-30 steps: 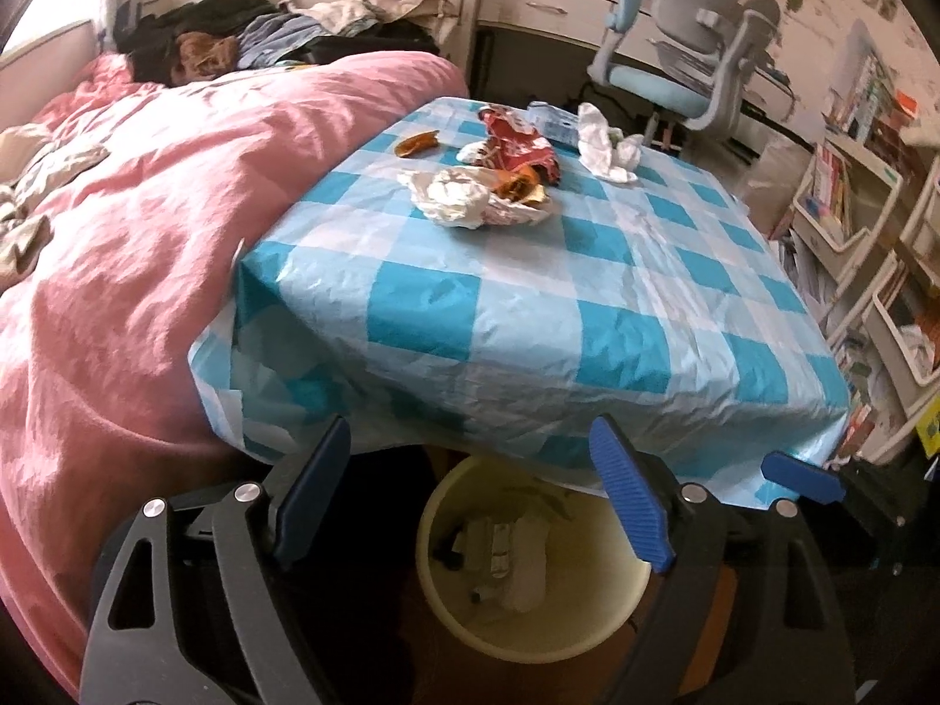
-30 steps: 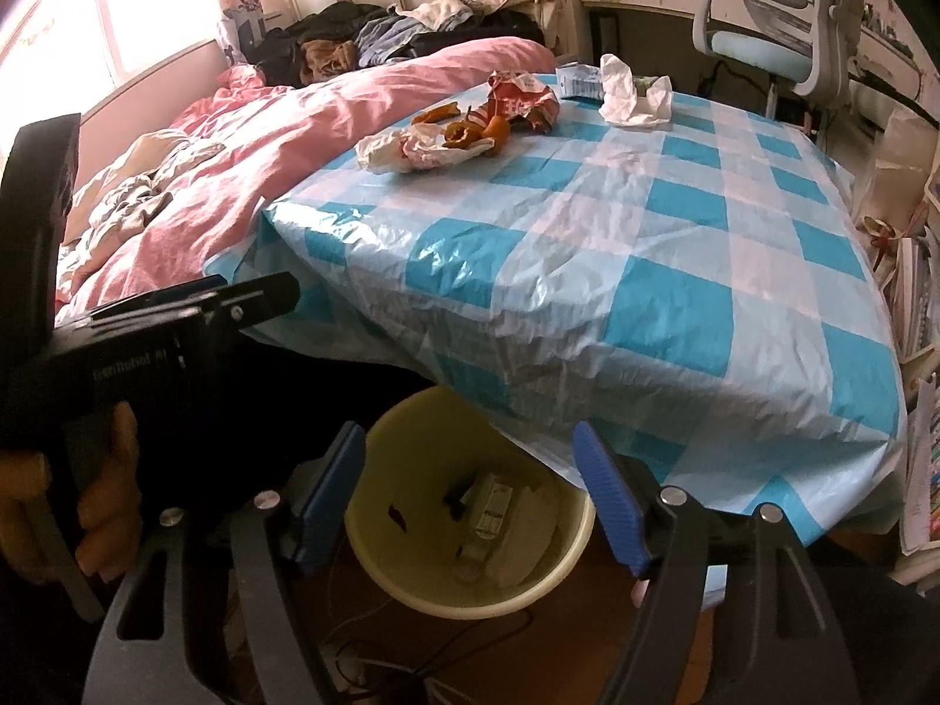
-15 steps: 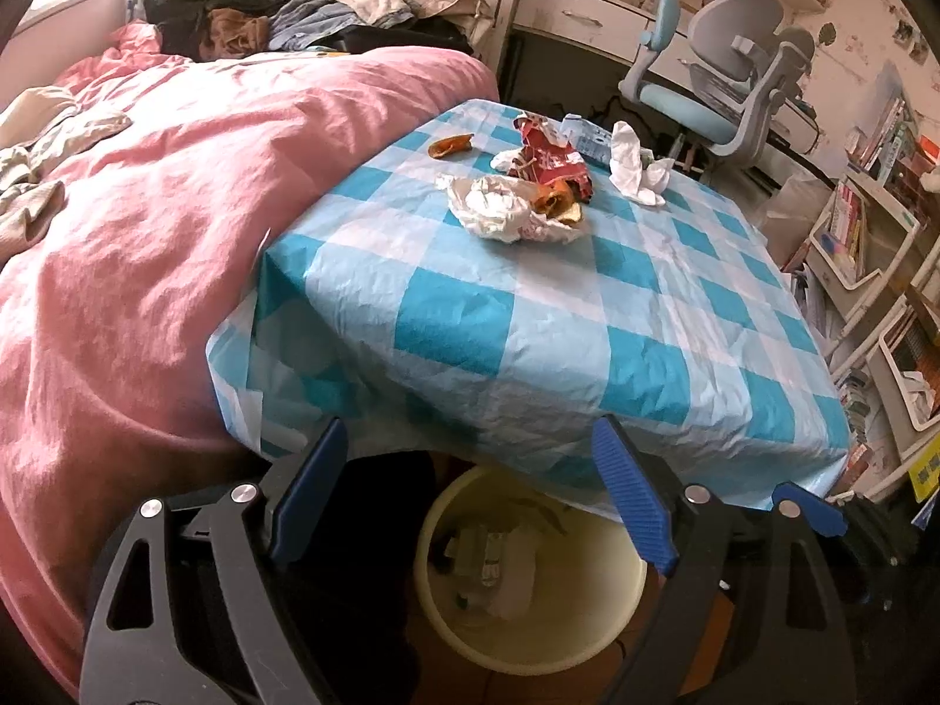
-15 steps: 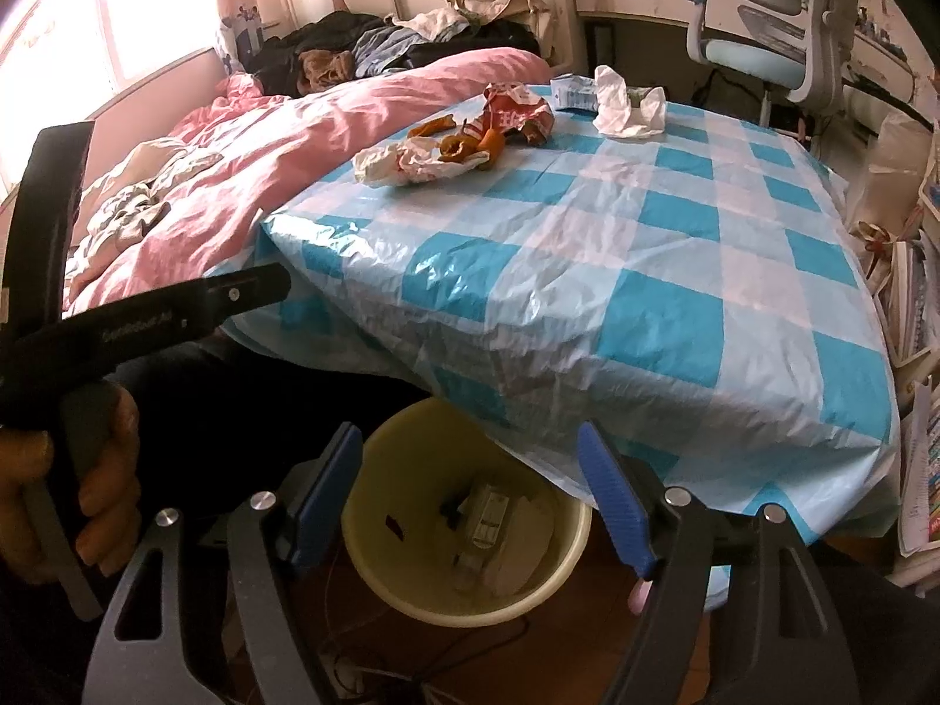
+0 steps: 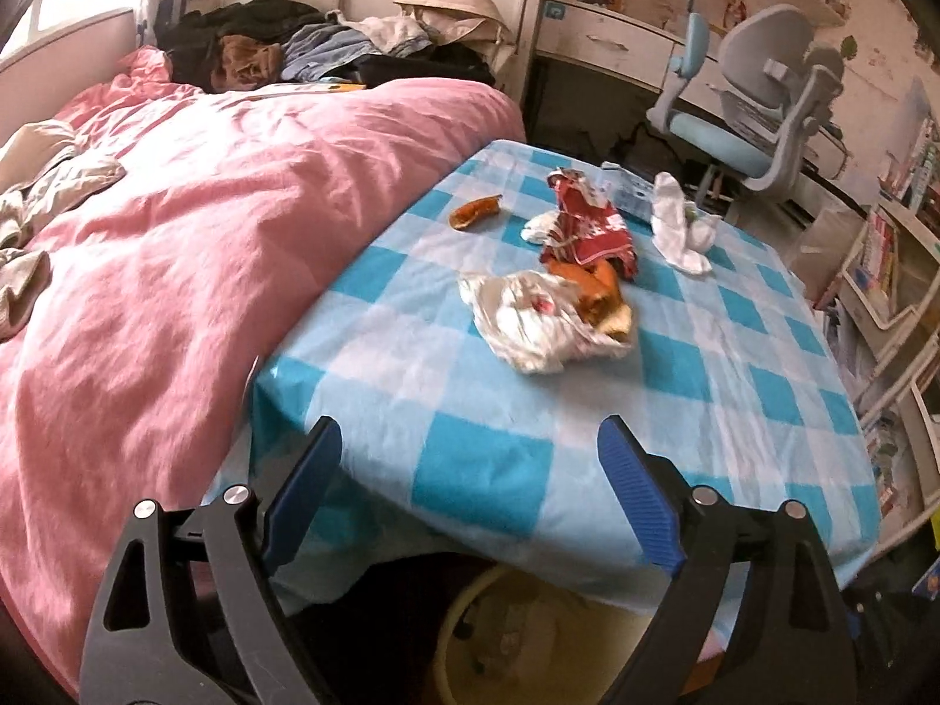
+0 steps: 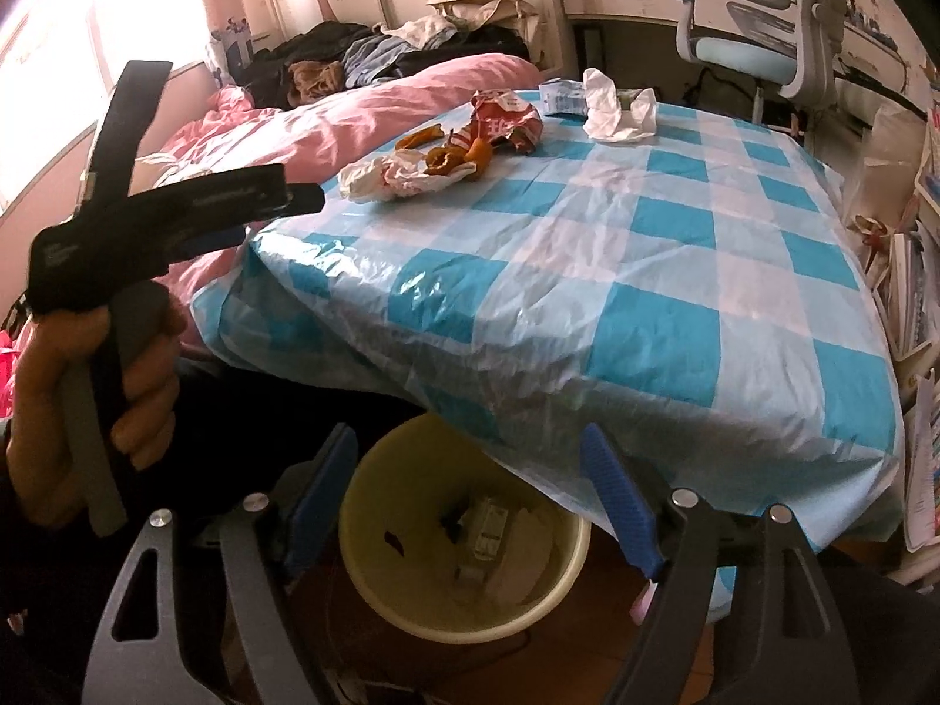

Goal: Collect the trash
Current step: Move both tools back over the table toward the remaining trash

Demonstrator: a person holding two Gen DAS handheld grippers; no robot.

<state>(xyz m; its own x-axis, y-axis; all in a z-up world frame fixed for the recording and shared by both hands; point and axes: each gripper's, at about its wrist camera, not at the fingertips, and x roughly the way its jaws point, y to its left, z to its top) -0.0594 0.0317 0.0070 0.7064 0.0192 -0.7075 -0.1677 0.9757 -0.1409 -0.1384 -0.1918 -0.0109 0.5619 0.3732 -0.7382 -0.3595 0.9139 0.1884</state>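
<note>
Trash lies on the far part of the blue checked table (image 5: 587, 411): a crumpled white wrapper (image 5: 529, 317) with orange peel (image 5: 599, 294), a red snack bag (image 5: 587, 229), a lone peel (image 5: 474, 212), a white tissue (image 5: 681, 229) and a blue packet (image 5: 625, 191). The same pile shows in the right wrist view: wrapper (image 6: 388, 173), red bag (image 6: 502, 117), tissue (image 6: 617, 106). My left gripper (image 5: 470, 470) is open and empty over the table's near edge. My right gripper (image 6: 470, 482) is open and empty above the yellow bin (image 6: 470, 552).
The bin (image 5: 529, 634) stands under the table's near edge with litter in it. A bed with a pink quilt (image 5: 176, 247) lies along the left. A desk chair (image 5: 758, 111) and bookshelves (image 5: 881, 270) stand behind and to the right.
My left gripper has risen and moved forward from above the bin to over the table edge. The right gripper has stayed above the bin.
</note>
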